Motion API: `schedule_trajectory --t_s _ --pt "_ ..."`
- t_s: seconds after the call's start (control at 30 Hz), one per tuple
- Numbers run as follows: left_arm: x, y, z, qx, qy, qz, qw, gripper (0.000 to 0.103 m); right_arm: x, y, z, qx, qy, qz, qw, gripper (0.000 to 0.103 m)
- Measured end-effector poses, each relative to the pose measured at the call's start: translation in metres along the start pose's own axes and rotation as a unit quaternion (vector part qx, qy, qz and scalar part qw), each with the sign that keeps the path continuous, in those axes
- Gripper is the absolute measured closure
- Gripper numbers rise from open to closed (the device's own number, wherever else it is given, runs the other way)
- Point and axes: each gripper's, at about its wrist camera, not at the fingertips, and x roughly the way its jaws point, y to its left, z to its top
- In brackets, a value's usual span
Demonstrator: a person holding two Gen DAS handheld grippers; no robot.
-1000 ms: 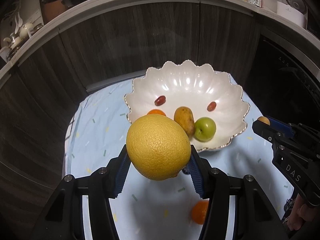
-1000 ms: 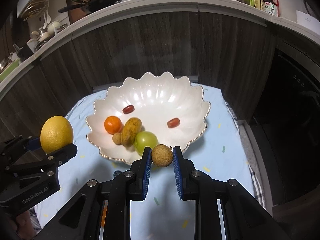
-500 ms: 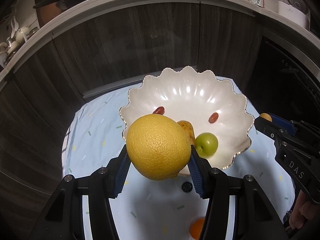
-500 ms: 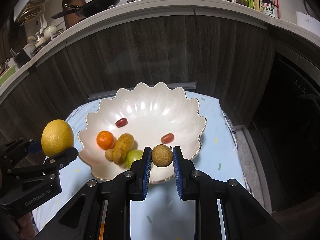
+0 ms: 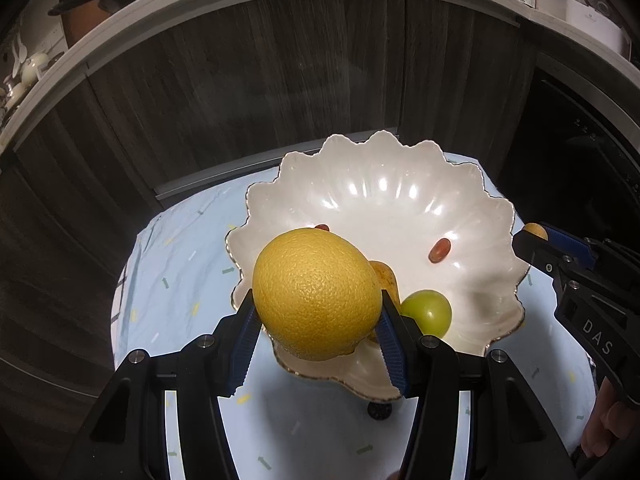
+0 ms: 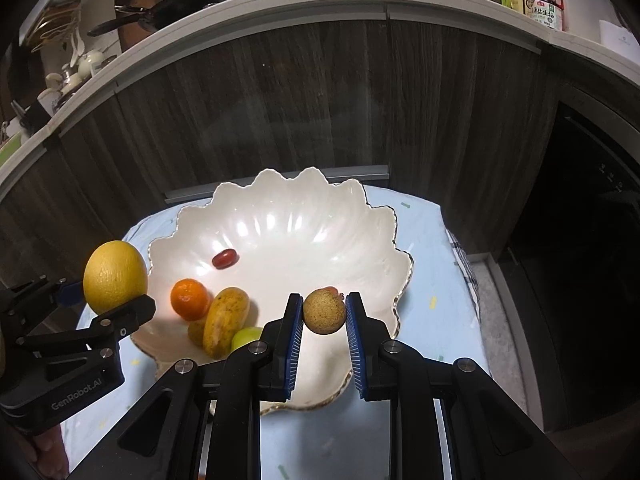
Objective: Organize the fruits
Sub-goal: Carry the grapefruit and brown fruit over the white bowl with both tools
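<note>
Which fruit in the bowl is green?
The small round green fruit at the near side of the white bowl, beside the long yellow-brown fruit. The others inside are orange, yellow-brown or dark red.

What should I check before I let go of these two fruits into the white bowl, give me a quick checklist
1. Left gripper grip on the big yellow citrus: both pads on its sides, ok.
2. Right gripper grip on the small brown fruit: pinched between both pads, ok.
3. Small brown fruit over the white bowl: appears inside the near rim, ok.
4. Citrus over the bowl: at the left rim in the right wrist view, cannot tell if it is inside.
5. Landing room: orange, yellow oblong fruit and green fruit crowd the near left; the far side is bare, ok.
6. Height above the bowl: cannot tell.
</note>
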Motion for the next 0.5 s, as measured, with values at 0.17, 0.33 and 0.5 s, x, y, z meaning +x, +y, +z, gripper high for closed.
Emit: schedule_trajectory --t_s 0.17,0.33,0.5 --pt "0.009 0.0 0.005 0.002 0.003 0.0 1.0 0.049 0.011 -0.002 0.003 0.002 0.007 0.0 1.0 0.08" --pt "0.02 0.0 0.011 0.004 0.007 -0.002 1.0 0.049 0.021 -0.005 0.007 0.003 0.013 0.0 1.0 0.08" --pt "0.032 -0.001 0.018 0.007 0.012 -0.004 0.9999 0.049 0.03 -0.008 0.011 0.003 0.015 -0.001 1.0 0.08"
